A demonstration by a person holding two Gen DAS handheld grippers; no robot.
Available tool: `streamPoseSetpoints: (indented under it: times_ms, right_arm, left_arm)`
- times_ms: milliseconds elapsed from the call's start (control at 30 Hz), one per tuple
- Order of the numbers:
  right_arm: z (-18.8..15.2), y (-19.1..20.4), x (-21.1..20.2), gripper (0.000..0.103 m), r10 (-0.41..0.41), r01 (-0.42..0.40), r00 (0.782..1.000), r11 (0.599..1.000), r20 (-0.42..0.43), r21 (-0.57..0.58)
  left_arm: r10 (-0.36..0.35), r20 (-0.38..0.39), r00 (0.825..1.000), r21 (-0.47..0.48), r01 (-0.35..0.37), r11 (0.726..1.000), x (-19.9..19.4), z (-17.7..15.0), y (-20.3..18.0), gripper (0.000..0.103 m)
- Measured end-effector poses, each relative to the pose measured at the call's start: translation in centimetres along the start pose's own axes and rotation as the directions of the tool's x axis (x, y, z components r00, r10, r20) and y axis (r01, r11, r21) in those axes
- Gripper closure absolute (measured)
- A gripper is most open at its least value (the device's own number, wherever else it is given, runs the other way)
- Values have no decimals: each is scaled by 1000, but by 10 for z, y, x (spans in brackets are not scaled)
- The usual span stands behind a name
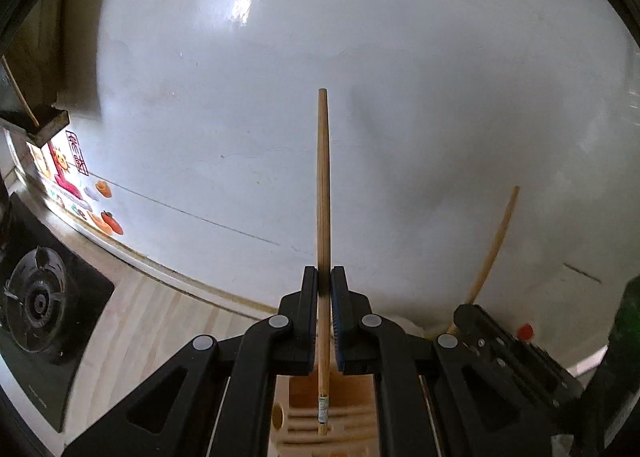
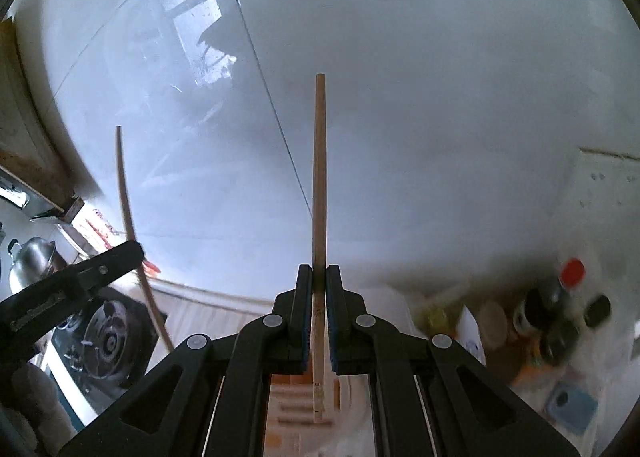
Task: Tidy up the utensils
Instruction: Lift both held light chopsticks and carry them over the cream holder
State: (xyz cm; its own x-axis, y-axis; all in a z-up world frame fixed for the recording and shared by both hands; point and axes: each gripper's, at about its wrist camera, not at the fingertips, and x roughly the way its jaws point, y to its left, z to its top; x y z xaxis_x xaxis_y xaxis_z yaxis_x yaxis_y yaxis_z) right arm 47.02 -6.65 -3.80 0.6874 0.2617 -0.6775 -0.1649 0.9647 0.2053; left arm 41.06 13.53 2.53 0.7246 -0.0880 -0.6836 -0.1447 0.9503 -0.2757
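Observation:
My left gripper (image 1: 324, 277) is shut on a wooden chopstick (image 1: 323, 185) that stands upright, thin end up, its thick end hanging over a pale wooden slotted utensil holder (image 1: 308, 417). My right gripper (image 2: 319, 275) is shut on a second wooden chopstick (image 2: 319, 177), also upright over the same slotted holder (image 2: 296, 413). Each gripper shows in the other's view: the right one (image 1: 480, 321) with its chopstick (image 1: 496, 241) to the right, the left one (image 2: 80, 277) with its chopstick (image 2: 128, 217) to the left.
A white tiled wall (image 1: 360, 57) fills the background. A black gas stove burner (image 1: 36, 301) sits at the left on a light wood counter (image 1: 168, 317). A steel pot (image 2: 32, 261) stands behind the stove. Bottles and jars, one red-capped (image 2: 572, 273), crowd the right.

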Motion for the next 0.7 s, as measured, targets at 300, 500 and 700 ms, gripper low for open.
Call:
streamPoseSetpoints:
  times_ms: [300,500,700]
  right_arm:
    - [-15,5,34,96,37,-37,999,999,39,-8]
    - [-25,4,47,96,52,-52,998,999,17,-12]
    - [-31,0,44,96,62,-62,998,998,4,-6]
  left_arm:
    - [33,-14,999,10,-33,999,42,-9,8,99]
    - [35,-16,999,43,-34,998,48,-14,5,99]
    - [24,-49,998,74,-21,997,47,-23,1,99]
